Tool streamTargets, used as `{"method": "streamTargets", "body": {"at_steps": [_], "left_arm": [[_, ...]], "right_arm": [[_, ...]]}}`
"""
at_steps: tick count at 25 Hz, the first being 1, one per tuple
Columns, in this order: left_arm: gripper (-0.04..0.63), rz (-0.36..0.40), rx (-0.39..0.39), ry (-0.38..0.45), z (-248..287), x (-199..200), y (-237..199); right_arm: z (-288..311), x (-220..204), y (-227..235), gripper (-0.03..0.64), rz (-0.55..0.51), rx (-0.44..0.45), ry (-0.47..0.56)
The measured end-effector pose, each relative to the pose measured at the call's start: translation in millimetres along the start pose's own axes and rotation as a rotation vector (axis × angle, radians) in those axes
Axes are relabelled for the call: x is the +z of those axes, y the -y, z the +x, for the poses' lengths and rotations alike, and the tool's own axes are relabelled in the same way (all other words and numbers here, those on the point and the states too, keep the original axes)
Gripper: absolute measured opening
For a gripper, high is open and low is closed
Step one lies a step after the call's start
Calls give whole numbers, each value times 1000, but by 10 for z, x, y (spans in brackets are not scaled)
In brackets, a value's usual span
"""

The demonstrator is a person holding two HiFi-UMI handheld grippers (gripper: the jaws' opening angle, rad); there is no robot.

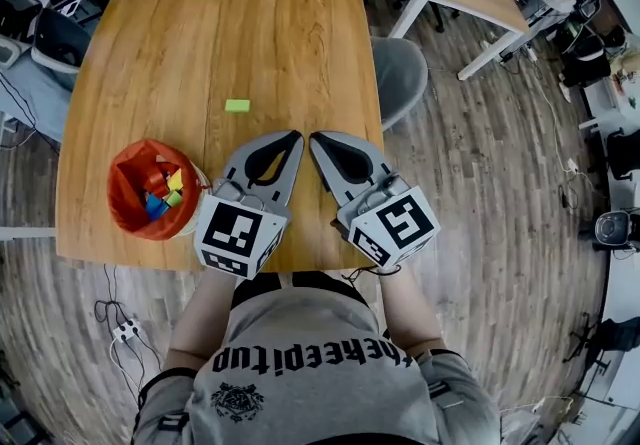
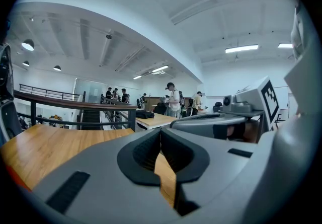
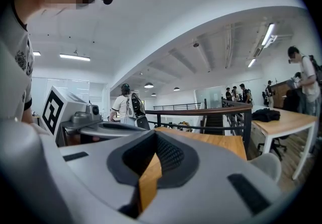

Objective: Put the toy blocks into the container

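The left gripper (image 1: 297, 136) and right gripper (image 1: 314, 139) are lying side by side over the table's (image 1: 150, 53) near edge. Their marker cubes (image 1: 243, 233) are covering the grips behind them, so only bare forearms (image 1: 205, 313) are showing below. A grey chair (image 1: 402, 73) is sitting half hidden under the table's right side. Inside the container (image 1: 125, 198) the blocks (image 1: 165, 195) are lying heaped over one another, so their number is hard to make out; yellow, green, blue and red faces are showing.

Both grippers' jaws are meeting at the tips with nothing between them. Behind the tips, the ribbed black pads (image 2: 146, 153) are curving apart around a teardrop gap through which the wood is showing. The shells are smooth grey plastic. The container, a soft orange-red bag with a crumpled rim, is standing near the table's front left corner, just beside the left cube. One flat, light green block (image 1: 237, 105) is lying alone on the pale-grained wood, ahead of both grippers and well apart from the container.
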State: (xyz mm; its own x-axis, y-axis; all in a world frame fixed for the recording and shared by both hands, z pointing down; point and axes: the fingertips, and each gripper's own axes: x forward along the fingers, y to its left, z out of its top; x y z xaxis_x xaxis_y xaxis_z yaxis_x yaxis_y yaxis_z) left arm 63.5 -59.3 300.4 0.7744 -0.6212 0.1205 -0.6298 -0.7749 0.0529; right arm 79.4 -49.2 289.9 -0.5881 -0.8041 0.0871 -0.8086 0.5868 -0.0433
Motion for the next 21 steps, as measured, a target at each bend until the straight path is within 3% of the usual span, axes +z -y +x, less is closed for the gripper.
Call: {"method": "streamTargets", "body": {"at_steps": [21], "left_arm": [[15,8,-35,-13,162,54,106]], "right_arm": [[-90,29,174,11,11,-37,-6]]}}
